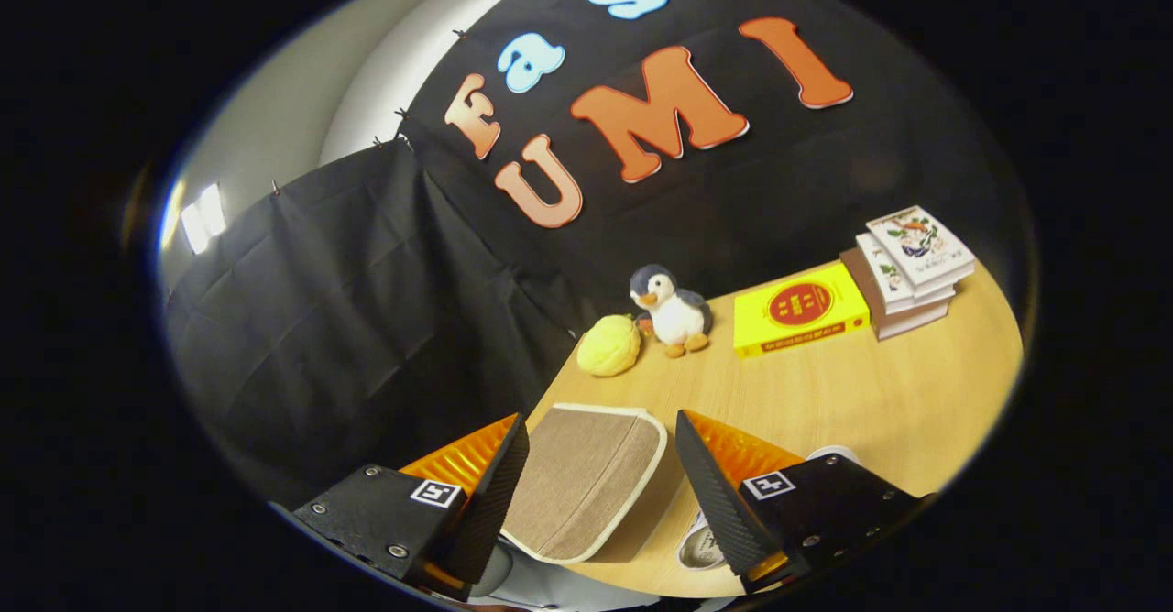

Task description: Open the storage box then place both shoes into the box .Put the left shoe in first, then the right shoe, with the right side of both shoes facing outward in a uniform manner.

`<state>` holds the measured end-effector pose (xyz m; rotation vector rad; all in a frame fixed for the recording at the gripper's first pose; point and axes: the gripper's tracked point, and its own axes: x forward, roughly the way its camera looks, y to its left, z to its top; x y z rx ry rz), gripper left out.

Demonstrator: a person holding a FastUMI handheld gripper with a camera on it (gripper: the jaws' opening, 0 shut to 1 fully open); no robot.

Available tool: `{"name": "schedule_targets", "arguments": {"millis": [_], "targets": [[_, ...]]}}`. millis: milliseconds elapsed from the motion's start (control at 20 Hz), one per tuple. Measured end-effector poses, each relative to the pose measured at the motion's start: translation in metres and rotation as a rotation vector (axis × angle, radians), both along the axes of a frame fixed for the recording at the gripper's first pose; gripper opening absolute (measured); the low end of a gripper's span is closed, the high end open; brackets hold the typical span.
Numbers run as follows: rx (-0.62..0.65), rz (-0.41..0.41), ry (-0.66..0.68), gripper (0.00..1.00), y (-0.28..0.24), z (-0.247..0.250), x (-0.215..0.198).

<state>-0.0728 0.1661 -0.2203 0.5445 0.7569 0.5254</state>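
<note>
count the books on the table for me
4, though more may be hidden. A yellow book lies flat beside the plush penguin. Three more form a stack next to it, all beyond the open gripper.

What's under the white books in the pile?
Under the two white books lies a brown book, resting on the wooden table. Its cover is hidden by the books above. The gripper is open over a beige storage box lid, far from the pile.

A staged demo booth: black cloth walls (348,319) around a wooden table (871,401) with props.
</note>
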Motion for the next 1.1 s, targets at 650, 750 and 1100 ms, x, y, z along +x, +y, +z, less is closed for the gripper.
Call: {"name": "schedule_targets", "arguments": {"millis": [650, 750, 1100], "targets": [[0.143, 0.116, 0.409, 0.96, 0.064, -0.119, -0.054], [0.155, 0.118, 0.438, 0.96, 0.071, -0.131, -0.058], [0.207, 0.137, 0.524, 0.95, 0.093, -0.146, -0.068]]}}
